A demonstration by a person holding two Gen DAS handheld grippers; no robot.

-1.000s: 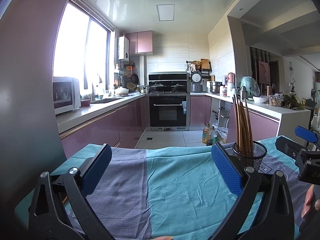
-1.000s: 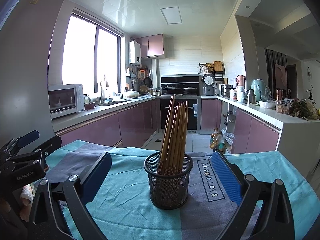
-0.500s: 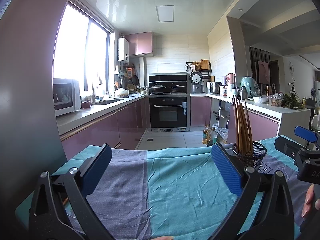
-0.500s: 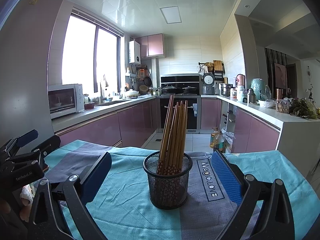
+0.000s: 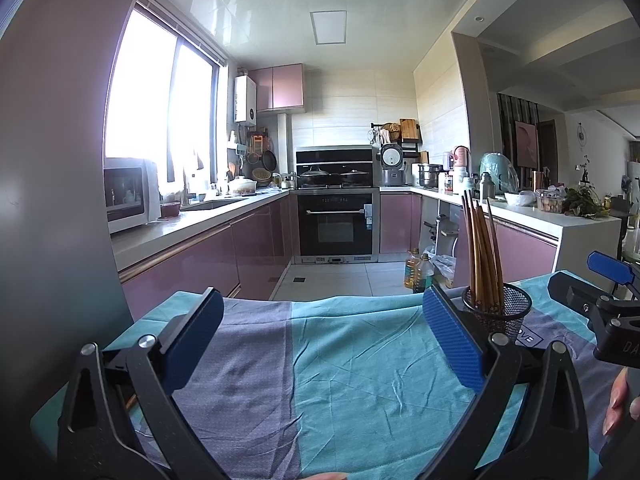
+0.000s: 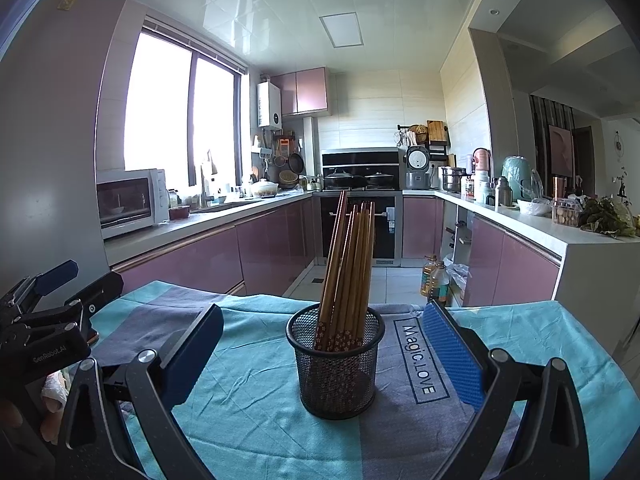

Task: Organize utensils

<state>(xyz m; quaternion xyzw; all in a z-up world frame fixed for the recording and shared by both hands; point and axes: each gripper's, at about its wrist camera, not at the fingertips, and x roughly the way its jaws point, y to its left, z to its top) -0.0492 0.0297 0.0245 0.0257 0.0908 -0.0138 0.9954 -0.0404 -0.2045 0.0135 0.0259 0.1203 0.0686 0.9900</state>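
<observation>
chopsticks stand in a mesh cup on the tablecloth.

In the left wrist view, the right gripper is cut off by the picture's right edge, so how its jaws stand cannot be told there; of the hand holding it only a few fingers show. The left gripper's own finger hides the near side of the mesh cup. In the right wrist view, the left gripper runs out at the left edge. The chopsticks blur behind the mesh low in the cup. The small bottles on the far counter are too small to tell apart.
</observation>
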